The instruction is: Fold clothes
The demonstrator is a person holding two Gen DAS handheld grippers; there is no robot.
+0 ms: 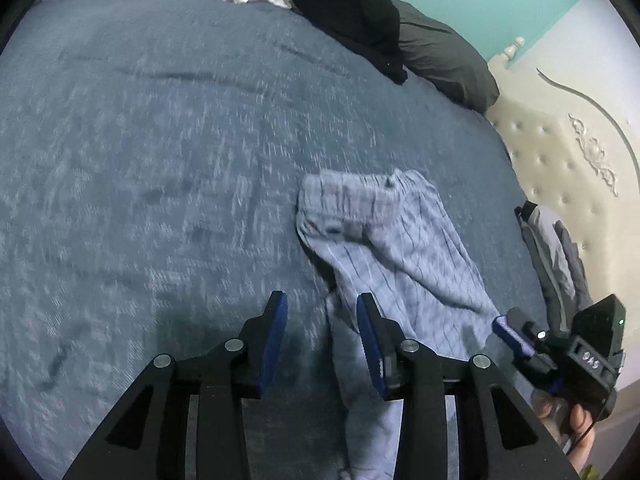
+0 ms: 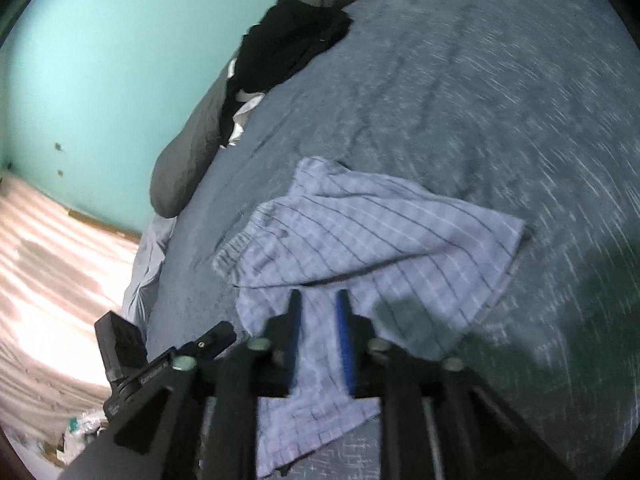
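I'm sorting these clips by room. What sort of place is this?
Most likely a bedroom: a bed under a blue-grey bedspread, a tufted cream headboard, a grey pillow, and checked shorts lying on it.

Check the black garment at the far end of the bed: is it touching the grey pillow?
Touching. In the left wrist view the black garment lies draped over the grey pillow, its edge overlapping the pillow's top with no blanket showing between them.
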